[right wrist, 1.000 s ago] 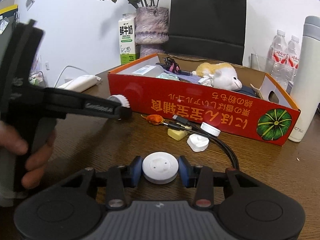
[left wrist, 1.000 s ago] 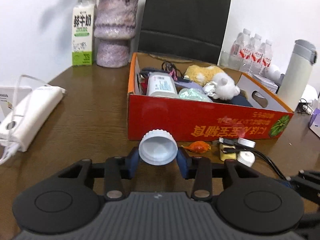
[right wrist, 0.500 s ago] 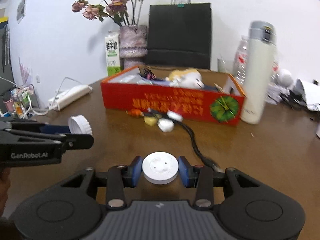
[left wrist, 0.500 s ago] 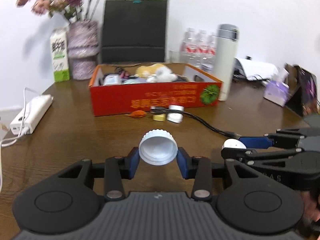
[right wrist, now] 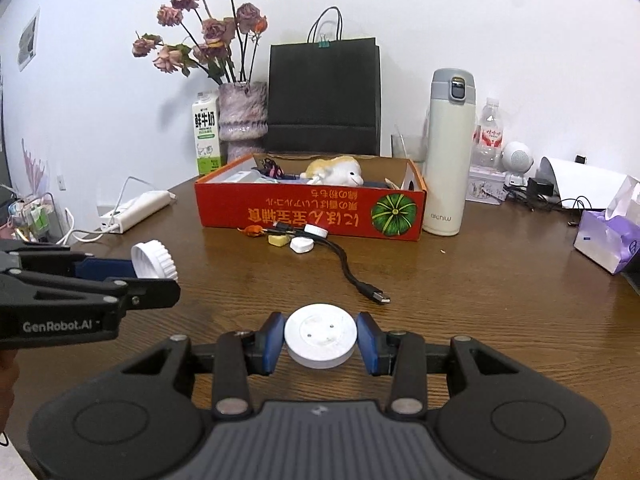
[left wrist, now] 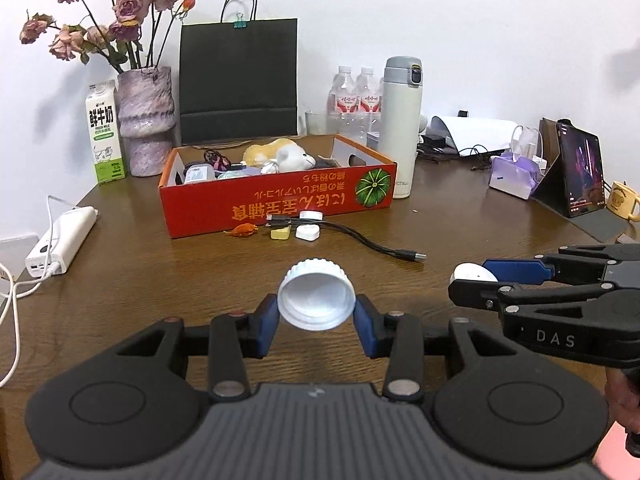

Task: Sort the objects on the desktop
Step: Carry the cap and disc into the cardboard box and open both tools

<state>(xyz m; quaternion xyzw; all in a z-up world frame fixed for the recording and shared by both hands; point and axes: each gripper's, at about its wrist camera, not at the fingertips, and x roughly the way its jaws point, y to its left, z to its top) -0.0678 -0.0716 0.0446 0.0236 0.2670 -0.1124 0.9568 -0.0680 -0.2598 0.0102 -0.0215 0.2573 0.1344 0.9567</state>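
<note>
Item 1, my left claw (left wrist: 316, 314): clamped on a white ribbed bottle cap (left wrist: 316, 300), seated between the two blue pads. The cap's hollow side faces back toward my camera and its closed top points away toward 12 o'clock, so its axis runs along the fingers, tipped slightly upward. It is held above the counter (left wrist: 160, 280).

Item 2, my right claw (right wrist: 320, 340): clamped on a white round disc (right wrist: 320, 335), pinched at its rim by both pads. The disc lies flat, its broad face up, showing three small dots; being round, it has no long axis.

Item 3, red cardboard box (right wrist: 312, 212): at 12 o'clock from both claws, well apart from them, holding a plush toy (right wrist: 340, 170) and other oddments.

Item 4, loose pieces on the counter just in front of the box: an orange wrapped sweet (left wrist: 242, 230), a yellow block (left wrist: 279, 233), a small white rounded piece (left wrist: 307, 233), a white cap (left wrist: 311, 214), and a black USB cable (left wrist: 360, 240) trailing toward 4 o'clock.

Item 5, cream thermos (right wrist: 448, 152): upright, just beside the box's right end.
</note>
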